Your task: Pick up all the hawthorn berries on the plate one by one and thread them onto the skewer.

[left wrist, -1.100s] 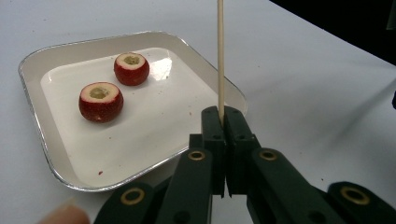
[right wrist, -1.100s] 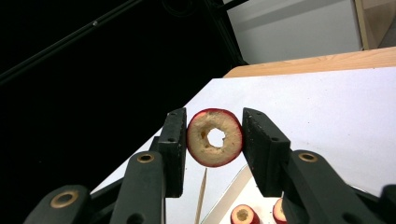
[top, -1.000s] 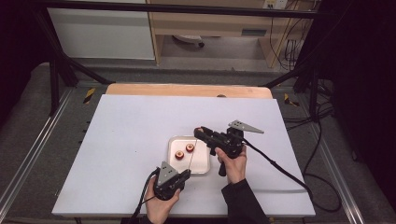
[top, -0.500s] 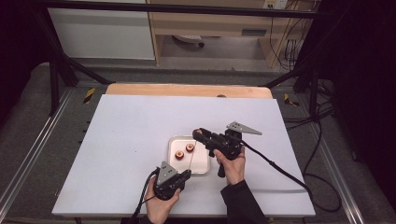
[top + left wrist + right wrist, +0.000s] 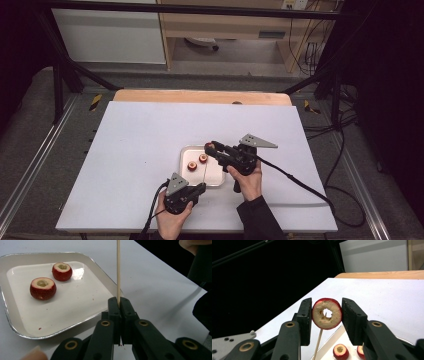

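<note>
My left gripper (image 5: 119, 302) is shut on a thin wooden skewer (image 5: 118, 270) that stands upright beside a white tray (image 5: 25, 322). In the high view that gripper (image 5: 200, 187) sits at the tray's (image 5: 217, 179) near edge, with the skewer (image 5: 205, 171) rising from it. My right gripper (image 5: 326, 315) is shut on a cored red fruit piece (image 5: 327, 313), hole facing the camera. The skewer (image 5: 319, 340) comes up from below, and its tip shows inside the hole. From above, the held fruit (image 5: 210, 146) hangs over the tray's far edge. Two more cored red fruits (image 5: 43, 288) (image 5: 62, 271) lie on the tray.
The tray lies near the front middle of a white table (image 5: 140, 135), with a wooden strip (image 5: 200, 96) along the far edge. A cable (image 5: 295, 177) trails from the right gripper across the table to the right. Dark floor and metal rails surround the table.
The right gripper with its fruit piece has edged slightly left and down toward the skewer's tip. The left gripper and skewer have stayed put.
</note>
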Demonstrator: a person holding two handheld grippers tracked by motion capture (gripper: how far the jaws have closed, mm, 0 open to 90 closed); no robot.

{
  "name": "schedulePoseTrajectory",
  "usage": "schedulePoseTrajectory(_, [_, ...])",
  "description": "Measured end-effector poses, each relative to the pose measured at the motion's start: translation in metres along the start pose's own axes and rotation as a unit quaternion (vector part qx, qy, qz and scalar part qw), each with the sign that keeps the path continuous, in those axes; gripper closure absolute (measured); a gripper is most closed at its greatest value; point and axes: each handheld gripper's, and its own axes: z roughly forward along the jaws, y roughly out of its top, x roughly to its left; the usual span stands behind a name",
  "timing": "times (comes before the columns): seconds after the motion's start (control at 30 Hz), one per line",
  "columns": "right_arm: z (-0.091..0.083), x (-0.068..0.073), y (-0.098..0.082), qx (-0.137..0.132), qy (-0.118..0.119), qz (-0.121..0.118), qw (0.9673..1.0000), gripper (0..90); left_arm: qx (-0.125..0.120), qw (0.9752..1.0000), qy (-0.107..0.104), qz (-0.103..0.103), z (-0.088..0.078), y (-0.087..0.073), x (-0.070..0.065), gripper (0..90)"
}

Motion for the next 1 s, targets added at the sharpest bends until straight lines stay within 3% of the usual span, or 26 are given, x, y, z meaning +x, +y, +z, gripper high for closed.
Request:
schedulePoseTrajectory(0.33, [0.002,0.004,-0.011,0.038,0.013,-0.008,0.9992,62.3,-0.009,0.9999,0.007,0.002,-0.002,0.004,0.004,88.5])
schedulePoseTrajectory(0.5, [0.007,0.008,-0.025,0.076,0.027,-0.01,0.9967,62.3,-0.019,0.9997,0.015,0.008,-0.003,0.009,0.005,88.6])
schedulePoseTrajectory(0.7, [0.008,0.011,-0.035,0.096,0.029,-0.019,0.9947,62.3,-0.012,0.9996,0.02,0.014,-0.002,0.01,0.007,88.6])
schedulePoseTrajectory(1.0, [0.008,0.01,-0.034,0.106,0.029,-0.022,0.9937,59.1,-0.012,0.9991,0.025,0.033,-0.002,0.008,0.009,88.6])
